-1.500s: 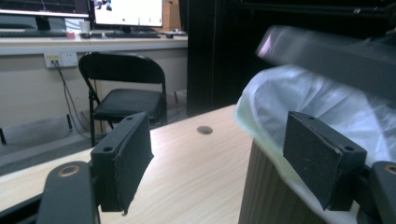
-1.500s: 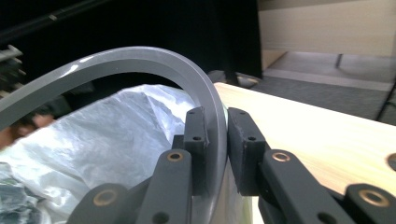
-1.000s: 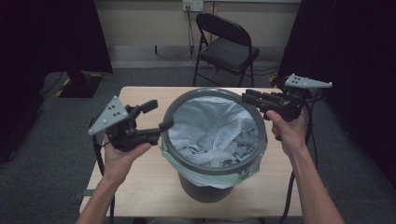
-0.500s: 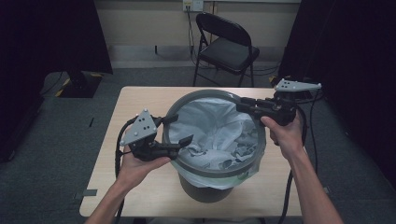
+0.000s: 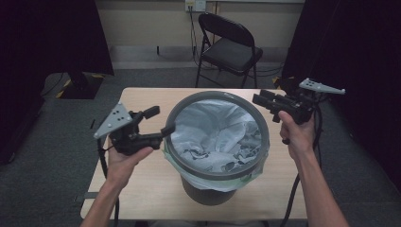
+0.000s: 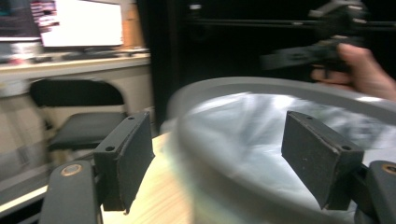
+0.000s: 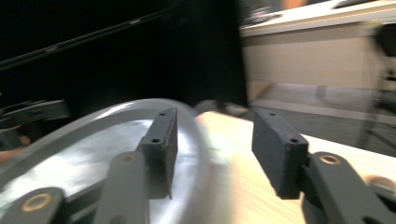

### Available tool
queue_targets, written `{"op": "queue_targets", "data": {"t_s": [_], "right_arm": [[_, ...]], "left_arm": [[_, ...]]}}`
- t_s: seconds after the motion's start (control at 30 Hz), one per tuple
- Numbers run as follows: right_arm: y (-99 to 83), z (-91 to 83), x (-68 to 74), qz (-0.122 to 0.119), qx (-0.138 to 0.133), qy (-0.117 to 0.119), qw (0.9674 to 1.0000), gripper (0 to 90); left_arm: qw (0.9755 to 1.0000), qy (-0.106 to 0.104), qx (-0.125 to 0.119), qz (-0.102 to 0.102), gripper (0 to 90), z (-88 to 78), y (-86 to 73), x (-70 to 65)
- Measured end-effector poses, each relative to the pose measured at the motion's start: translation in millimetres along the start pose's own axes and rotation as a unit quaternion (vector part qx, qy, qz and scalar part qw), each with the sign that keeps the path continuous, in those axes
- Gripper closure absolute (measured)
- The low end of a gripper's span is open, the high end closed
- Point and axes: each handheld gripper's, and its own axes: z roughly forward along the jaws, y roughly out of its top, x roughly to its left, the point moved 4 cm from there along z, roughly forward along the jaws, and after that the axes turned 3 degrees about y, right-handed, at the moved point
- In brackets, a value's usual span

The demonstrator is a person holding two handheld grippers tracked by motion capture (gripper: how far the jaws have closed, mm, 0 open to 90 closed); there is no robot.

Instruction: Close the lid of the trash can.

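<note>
Across the middle of the high view sits a pale wooden table (image 5: 142,189), the biggest thing, and a grey carpet floor (image 5: 42,156) lies all round it. At the top middle of the frame a black folding chair (image 5: 230,47) stands behind the table.

On the table, in the middle of the frame, stands a round grey trash bin (image 5: 208,193). A crinkly white bag (image 5: 215,137) lines it, and a bit of the bag hangs over the rim at the lower edge.

At the left of the frame the left gripper (image 5: 161,121) is held just beside the bin's left rim. Its jaws stand wide apart with nothing pressed between them; the left gripper view shows the rim between the two pads, not pinched.

At the upper right of the frame the right gripper (image 5: 261,100) is at the bin's right rim. Its jaws have just been opening, and the right gripper view shows the rim in the gap, not squeezed.
</note>
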Motion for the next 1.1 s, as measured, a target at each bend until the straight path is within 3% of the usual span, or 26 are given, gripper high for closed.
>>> {"op": "queue_targets", "data": {"t_s": [0.17,0.2,0.23,0.3,0.33,0.37,0.43,0.47,0.5,0.53,0.57,0.6,0.63,0.67,0.7,0.77,0.87,0.97,1.0,1.03,1.07,1.1], "right_arm": [[-20.4,-22.9,-31.5,0.026,-0.014,-0.067,0.9973,40.4],[-20.4,-22.9,-31.5,0.026,-0.014,-0.067,0.9973,40.4],[-33.7,-30.8,-41.7,0.037,-0.006,-0.095,0.9948,33.1],[-50.2,-38.4,-51.5,0.052,0.005,-0.112,0.9923,30.4],[-59.9,-41.2,-56.4,0.056,0.012,-0.125,0.9905,28.7],[-70.7,-42.3,-60.3,0.059,0.02,-0.136,0.9888,26.8],[-94.8,-41.1,-67.3,0.062,0.051,-0.151,0.9853,21.8],[-107.3,-39.6,-70.3,0.062,0.067,-0.158,0.9831,18.1],[-119.5,-38.2,-72.9,0.064,0.085,-0.163,0.9809,15.3],[-132.2,-37.1,-75.3,0.064,0.103,-0.175,0.9772,15.7],[-145.0,-36.1,-77.8,0.059,0.132,-0.193,0.9706,15.5],[-145.0,-36.1,-77.8,0.059,0.132,-0.193,0.9706,15.5],[-168.1,-34.9,-83.5,0.054,0.169,-0.221,0.959,15.7],[-176.9,-34.2,-85.2,0.058,0.187,-0.221,0.9554,15.7],[-183.4,-33.8,-86.8,0.059,0.198,-0.221,0.9532,15.7],[-189.9,-32.7,-89.9,0.059,0.212,-0.24,0.9456,15.8],[-202.7,-30.5,-92.9,0.051,0.216,-0.263,0.9387,17.3],[-219.3,-25.7,-93.9,0.04,0.248,-0.276,0.928,17.3],[-223.0,-24.1,-93.9,0.035,0.248,-0.277,0.9277,17.3],[-226.8,-22.5,-93.6,0.034,0.254,-0.28,0.9251,17.2],[-229.7,-21.1,-93.6,0.03,0.259,-0.282,0.9234,17.3],[-232.1,-19.5,-93.2,0.027,0.262,-0.28,0.9233,17.2]], "left_arm": [[0.998,0.047,0.031,-0.028,22.5,-9.5,-27.5,35.0],[0.998,0.047,0.031,-0.028,22.4,-9.5,-27.5,35.0],[0.9962,0.058,0.054,-0.037,21.7,-10.7,-43.6,44.2],[0.9935,0.081,0.072,-0.037,20.3,-11.0,-62.3,52.3],[0.9935,0.081,0.072,-0.037,19.6,-11.0,-62.3,52.3],[0.9891,0.095,0.106,-0.034,18.7,-8.8,-81.2,60.1],[0.9858,0.1,0.126,-0.047,17.7,-6.8,-99.9,64.7],[0.9858,0.1,0.126,-0.047,17.7,-6.8,-99.9,64.7],[0.9788,0.112,0.167,-0.038,17.7,-3.9,-121.8,65.7],[0.975,0.112,0.187,-0.041,17.8,-2.9,-132.8,65.6],[0.9719,0.114,0.202,-0.042,18.1,-1.9,-143.1,65.4],[0.9719,0.114,0.202,-0.042,18.2,-1.9,-143.1,65.4],[0.9648,0.13,0.225,-0.038,18.7,0.2,-161.8,64.7],[0.9636,0.134,0.228,-0.041,19.8,2.0,-169.3,63.9],[0.9609,0.137,0.237,-0.043,20.0,3.3,-176.0,63.2],[0.9533,0.142,0.265,-0.031,20.5,6.0,-183.7,62.1],[0.9533,0.149,0.26,-0.032,20.8,6.0,-192.5,61.4],[0.9471,0.143,0.285,-0.034,20.4,6.9,-208.6,61.6],[0.9451,0.144,0.291,-0.038,20.5,7.2,-214.9,61.3],[0.9416,0.147,0.301,-0.035,20.6,7.2,-221.1,60.5],[0.9416,0.147,0.301,-0.035,20.9,7.2,-221.1,60.5],[0.9385,0.146,0.312,-0.026,20.9,9.4,-229.2,57.4]]}}
